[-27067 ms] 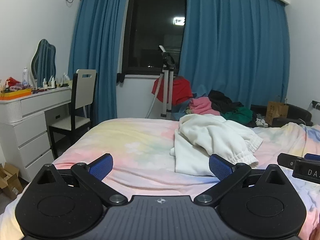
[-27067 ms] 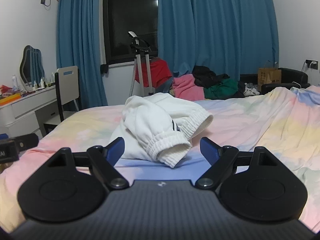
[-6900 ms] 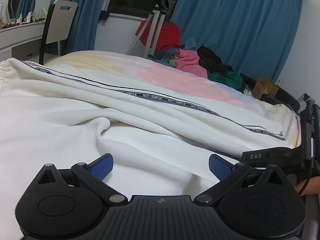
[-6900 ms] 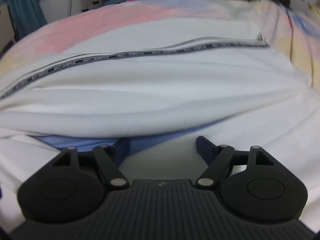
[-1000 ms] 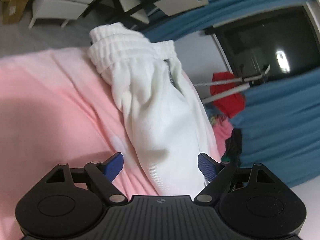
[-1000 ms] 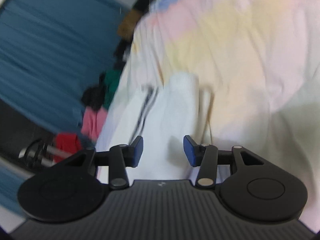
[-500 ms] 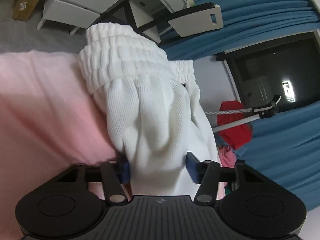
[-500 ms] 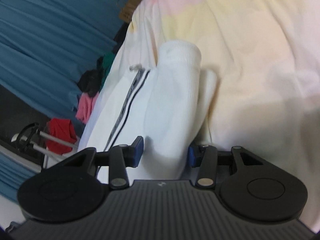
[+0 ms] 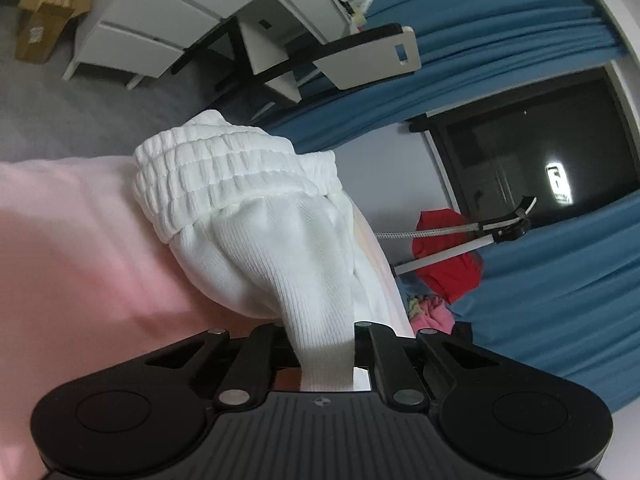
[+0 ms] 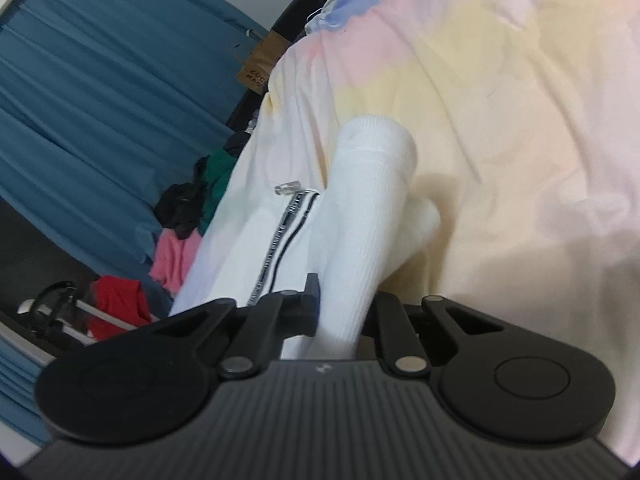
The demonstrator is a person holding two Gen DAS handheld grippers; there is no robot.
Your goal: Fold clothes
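White sweatpants lie stretched across the pastel bed. In the left wrist view my left gripper is shut on the white fabric just below the gathered elastic waistband. In the right wrist view my right gripper is shut on the ribbed leg cuff end of the sweatpants. A black-and-white lettered side stripe runs along the leg to the left of the cuff. The pads of both grippers are hidden by cloth.
The bed cover is pink, yellow and blue. A white dresser and a chair stand beside the bed. Blue curtains, a pile of clothes and a tripod are beyond it.
Both grippers have closed fully on the sweatpants: the left on the fabric by the waistband, the right on the leg cuff. One second ago both were open around the cloth.
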